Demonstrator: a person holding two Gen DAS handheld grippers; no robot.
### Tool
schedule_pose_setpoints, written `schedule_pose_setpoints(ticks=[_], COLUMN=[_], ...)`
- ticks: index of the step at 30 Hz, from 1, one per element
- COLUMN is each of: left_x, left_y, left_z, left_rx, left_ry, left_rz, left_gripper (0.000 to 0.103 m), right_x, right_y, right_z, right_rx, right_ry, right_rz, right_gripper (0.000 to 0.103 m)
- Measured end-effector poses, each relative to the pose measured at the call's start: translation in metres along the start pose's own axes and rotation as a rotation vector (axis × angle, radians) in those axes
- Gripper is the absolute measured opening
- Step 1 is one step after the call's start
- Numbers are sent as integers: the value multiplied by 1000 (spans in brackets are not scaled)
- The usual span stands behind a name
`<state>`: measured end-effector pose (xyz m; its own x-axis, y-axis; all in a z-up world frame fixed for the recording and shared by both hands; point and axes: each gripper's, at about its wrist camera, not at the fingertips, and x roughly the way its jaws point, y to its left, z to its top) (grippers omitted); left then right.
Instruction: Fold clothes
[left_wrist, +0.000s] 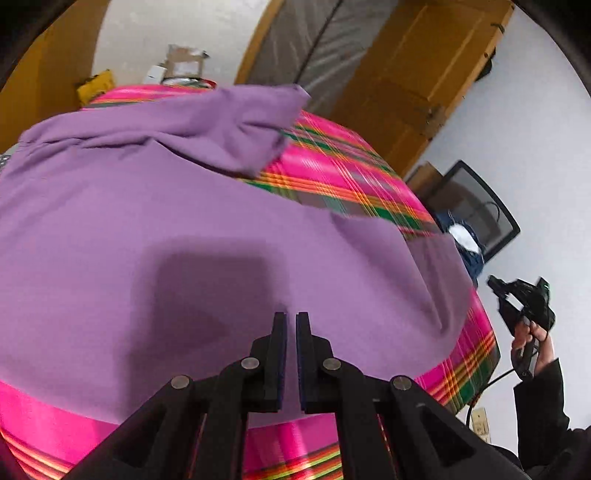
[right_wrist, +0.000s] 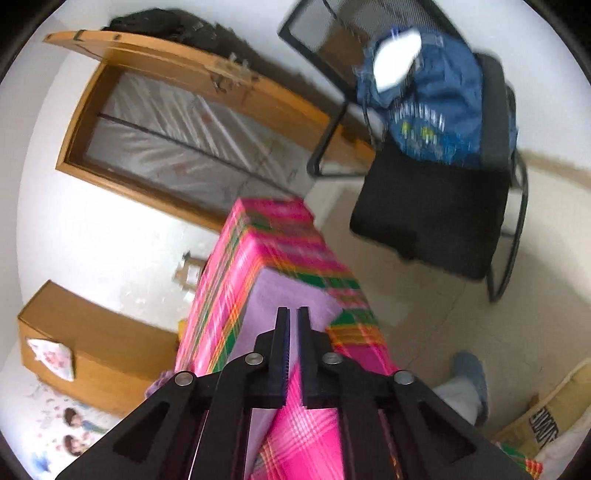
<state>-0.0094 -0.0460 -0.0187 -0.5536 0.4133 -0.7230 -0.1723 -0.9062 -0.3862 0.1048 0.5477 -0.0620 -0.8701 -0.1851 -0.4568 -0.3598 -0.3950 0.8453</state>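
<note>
Plaid-covered table (left_wrist: 354, 173) carries a purple garment (left_wrist: 166, 206), one sleeve folded in. Left tool (left_wrist: 291, 317) and right tool (right_wrist: 293, 312) are clenched on nothing; most folds remain.

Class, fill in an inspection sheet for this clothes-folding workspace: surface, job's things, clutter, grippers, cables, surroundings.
Surface: table under a pink plaid cloth.
Job's things: purple garment spread flat, its far part bunched up.
Clutter: boxes beyond the far edge.
Grippers: left gripper shut, nothing between the fingers, above the garment; right gripper shut, empty, off the table's side.
Cables: a black cable hangs from the right handle.
Surroundings: black chair holding a blue bag; wooden door.
</note>
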Motion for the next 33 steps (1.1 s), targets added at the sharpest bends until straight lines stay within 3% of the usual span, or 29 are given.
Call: schedule_pose_setpoints(ticks=[2,3,9,12,13,17,26,33], left_x=[2,1,-2,5,7,15,24,25], left_y=[-5,-6,-14,-19,-21,-30,-43,-51], left_z=[-3,-4,-5,-3,-3,-4,-5,-8], left_rx=[3,5,15,17,19,31,71,97], left_ry=[10,11,12,23,28,52,84,100], left_rz=[-5,-6,-2,-6,-9,-19,-40,-55], left_gripper=[3,3,3,4,3,4,4,3], right_x=[16,24,60,68,69,65,10,-32], right_y=[-12,-18,-26,-22,-19,-16,1,12], right_z=[-2,-4,-1,3,5,11,6,-4], right_rx=[62,92,194,195,190,162,77,38], right_ry=[65,89,151,158,158,109,-43,-104], right_rz=[23,39,113,108,100,72,45,-10], right_gripper=[24,40,43,39,28,7,3,3])
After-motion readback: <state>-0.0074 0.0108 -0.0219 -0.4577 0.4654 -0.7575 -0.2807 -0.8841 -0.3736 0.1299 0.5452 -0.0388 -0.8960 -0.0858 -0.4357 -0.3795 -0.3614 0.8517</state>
